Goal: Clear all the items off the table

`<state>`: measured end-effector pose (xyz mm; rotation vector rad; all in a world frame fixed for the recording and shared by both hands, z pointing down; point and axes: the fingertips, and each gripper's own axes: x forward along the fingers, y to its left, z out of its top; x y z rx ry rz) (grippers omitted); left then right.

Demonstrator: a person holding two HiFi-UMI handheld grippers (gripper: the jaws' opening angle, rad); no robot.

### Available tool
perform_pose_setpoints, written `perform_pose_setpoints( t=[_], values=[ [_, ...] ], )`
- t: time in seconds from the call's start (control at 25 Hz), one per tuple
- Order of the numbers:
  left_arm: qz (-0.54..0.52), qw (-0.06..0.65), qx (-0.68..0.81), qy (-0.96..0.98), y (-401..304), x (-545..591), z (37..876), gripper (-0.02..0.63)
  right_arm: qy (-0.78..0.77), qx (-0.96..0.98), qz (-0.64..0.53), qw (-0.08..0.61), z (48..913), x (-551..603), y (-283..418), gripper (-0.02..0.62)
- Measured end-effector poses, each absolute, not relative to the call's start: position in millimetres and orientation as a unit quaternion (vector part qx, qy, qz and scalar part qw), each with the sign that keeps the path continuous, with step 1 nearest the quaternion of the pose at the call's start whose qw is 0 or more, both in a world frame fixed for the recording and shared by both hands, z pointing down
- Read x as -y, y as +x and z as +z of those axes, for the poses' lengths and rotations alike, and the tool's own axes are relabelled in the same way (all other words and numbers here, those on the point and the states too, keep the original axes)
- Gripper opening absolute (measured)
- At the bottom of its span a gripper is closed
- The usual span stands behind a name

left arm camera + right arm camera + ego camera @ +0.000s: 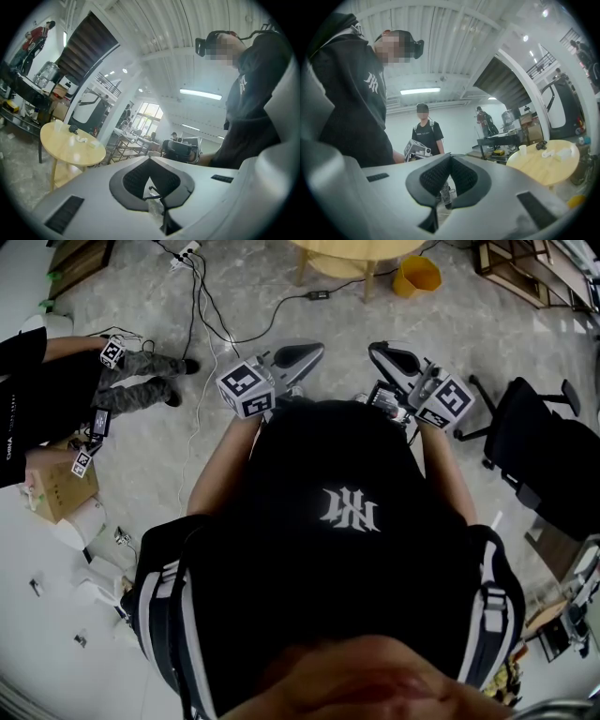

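Table [539,171] bearing small items [548,153], left gripper [150,158] and right gripper [450,156] closed, empty, office chair [539,451], floor cables [202,324] nearby

Pale yellow table [61,146], black cap [349,465] with white emblem, yellow bin [417,276], grey marbled floor [244,296], black office chair [544,456]

A white interlocked monogram, seemingly "NY", sits on the chest of the black sweatshirt [349,510]. White print on a bystander's black T-shirt [423,133] is too small to read.
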<state>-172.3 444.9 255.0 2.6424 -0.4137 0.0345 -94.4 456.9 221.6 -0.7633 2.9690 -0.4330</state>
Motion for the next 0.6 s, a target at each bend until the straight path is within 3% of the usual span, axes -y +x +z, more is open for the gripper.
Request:
perform_pose_setpoints(
  t=[0.6],
  values=[
    [0.014, 0.232, 0.154, 0.960, -173.7, -438.4, 255.5, 0.012, -0.248, -0.958, -0.141, 0.022, 223.5, -453.2, -93.1, 0.003]
  ],
)
